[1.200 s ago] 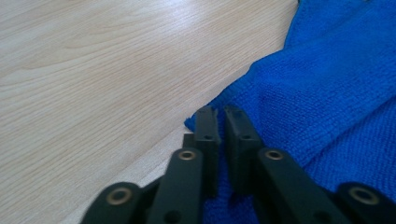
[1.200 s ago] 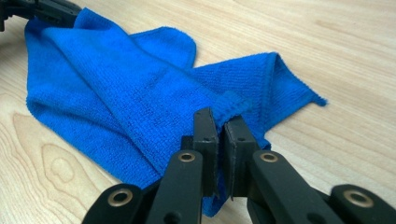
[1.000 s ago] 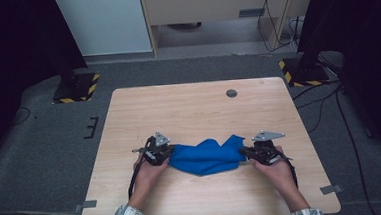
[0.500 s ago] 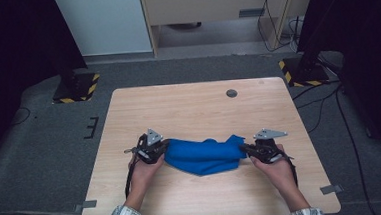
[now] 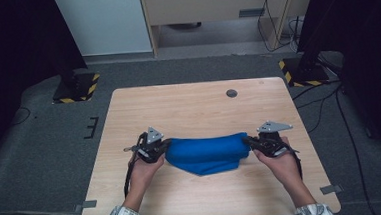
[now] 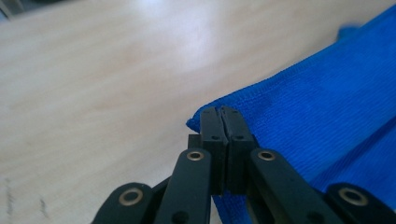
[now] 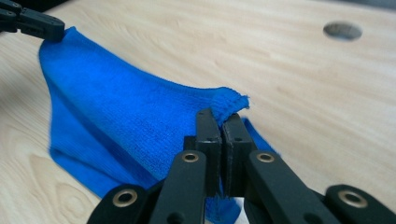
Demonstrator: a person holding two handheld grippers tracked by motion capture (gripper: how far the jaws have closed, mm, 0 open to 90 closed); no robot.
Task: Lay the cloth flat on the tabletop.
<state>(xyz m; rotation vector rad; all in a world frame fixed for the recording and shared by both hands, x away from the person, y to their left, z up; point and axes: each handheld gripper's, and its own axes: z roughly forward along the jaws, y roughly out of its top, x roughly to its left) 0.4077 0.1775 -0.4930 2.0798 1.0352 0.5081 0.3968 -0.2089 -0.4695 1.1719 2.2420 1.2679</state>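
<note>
High view: blue cloth (image 5: 207,154) spread across near half of wooden table (image 5: 193,107), stretched between both grippers, middle sagging to tabletop. Soft, light, limp by judgement; best gripped at hemmed corners. Left gripper (image 6: 222,112) and right gripper (image 7: 219,120) clamped on opposite corners, hands level, facing inward.

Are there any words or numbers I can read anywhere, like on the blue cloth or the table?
None: no words or numbers can be read.
The blue cloth is plain.
The table bears only wood grain and a round hole.
The yellow-and-black stripes on the floor carry no letters.
</note>
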